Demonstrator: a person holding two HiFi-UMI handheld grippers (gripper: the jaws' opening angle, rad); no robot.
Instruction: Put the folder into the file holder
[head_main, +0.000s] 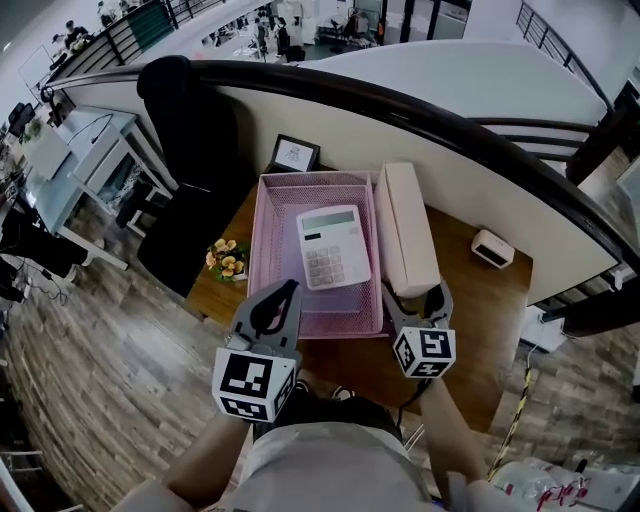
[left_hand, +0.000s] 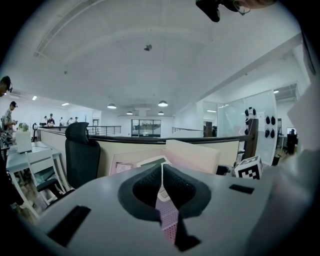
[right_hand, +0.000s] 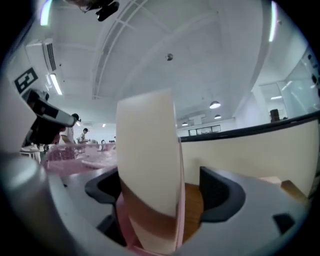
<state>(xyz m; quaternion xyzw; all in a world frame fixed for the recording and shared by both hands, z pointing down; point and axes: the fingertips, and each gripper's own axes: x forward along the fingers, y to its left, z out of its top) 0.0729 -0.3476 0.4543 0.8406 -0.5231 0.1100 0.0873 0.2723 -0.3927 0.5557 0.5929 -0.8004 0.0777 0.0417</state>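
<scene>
**Folder beside the holder, right jaws wide apart**

The cream, thick cardboard folder (head_main: 405, 225) stands on edge on the brown wooden counter (head_main: 475, 300), just outside the right wall of the pink wire-mesh file holder (head_main: 262, 240). A white desk calculator (head_main: 332, 247) lies inside the holder. The right gripper (head_main: 412, 295) has its jaws spread wide around the folder's near end, with a clear gap at one side. The left gripper (head_main: 287, 290) has its jaws pinched together on the holder's near mesh wall.

Near corner of pink tray (head_main: 258, 240) behind left hand-held gripper (head_main: 290, 290).
</scene>
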